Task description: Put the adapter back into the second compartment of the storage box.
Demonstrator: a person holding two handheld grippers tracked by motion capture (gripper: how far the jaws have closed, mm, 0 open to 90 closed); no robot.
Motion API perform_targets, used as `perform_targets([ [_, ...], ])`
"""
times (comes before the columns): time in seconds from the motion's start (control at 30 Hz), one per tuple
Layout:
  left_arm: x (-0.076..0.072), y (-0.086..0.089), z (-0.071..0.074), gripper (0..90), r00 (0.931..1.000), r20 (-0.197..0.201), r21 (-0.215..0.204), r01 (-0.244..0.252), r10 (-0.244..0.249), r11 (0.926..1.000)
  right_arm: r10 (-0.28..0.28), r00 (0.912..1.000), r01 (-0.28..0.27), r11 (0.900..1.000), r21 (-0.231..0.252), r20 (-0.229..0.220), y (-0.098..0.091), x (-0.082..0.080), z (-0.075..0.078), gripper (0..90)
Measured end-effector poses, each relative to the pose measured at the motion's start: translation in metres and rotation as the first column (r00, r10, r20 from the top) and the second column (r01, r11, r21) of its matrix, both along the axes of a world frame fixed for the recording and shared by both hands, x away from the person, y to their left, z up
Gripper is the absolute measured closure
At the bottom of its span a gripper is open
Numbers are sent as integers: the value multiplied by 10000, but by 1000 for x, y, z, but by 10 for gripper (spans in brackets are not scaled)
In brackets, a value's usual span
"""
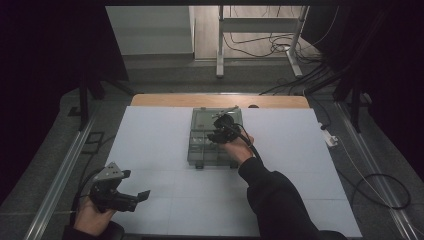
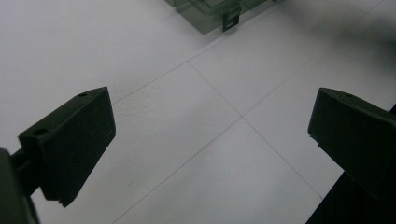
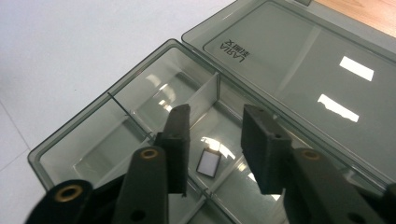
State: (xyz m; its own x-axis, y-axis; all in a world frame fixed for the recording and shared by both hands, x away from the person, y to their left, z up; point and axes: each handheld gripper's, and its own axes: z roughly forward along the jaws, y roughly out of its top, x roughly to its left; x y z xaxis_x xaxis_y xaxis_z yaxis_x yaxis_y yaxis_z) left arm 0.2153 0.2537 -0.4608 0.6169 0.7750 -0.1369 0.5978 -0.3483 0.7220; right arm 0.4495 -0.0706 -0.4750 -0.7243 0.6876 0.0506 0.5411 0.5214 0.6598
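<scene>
Here, right claw above open box.

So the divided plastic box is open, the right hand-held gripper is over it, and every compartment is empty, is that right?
Not quite. The box is open and the right hand-held gripper is over it, jaws apart, but one compartment holds a small flat white card with a dark edge. The right gripper view shows it lying between the jaws.
</scene>
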Motion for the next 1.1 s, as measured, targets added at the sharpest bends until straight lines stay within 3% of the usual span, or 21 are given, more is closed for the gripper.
perform_targets([
  [0.2, 0, 0, 0, 13, 10000, -4, 1, -1, 1, 10000, 260, 9994, -254, 9993, 286, -209, -3, -3, 5, 514],
  [0.5, 0, 0, 0, 13, 10000, -15, 10, 12, -12, 10000, 667, 9976, -661, 9973, 330, -166, -1, -14, 10, 389],
  [1.1, 0, 0, 0, 13, 10000, -26, -10, 15, -15, 10000, 989, 9951, -988, 9949, 185, -66, -8, -32, 16, 287],
])
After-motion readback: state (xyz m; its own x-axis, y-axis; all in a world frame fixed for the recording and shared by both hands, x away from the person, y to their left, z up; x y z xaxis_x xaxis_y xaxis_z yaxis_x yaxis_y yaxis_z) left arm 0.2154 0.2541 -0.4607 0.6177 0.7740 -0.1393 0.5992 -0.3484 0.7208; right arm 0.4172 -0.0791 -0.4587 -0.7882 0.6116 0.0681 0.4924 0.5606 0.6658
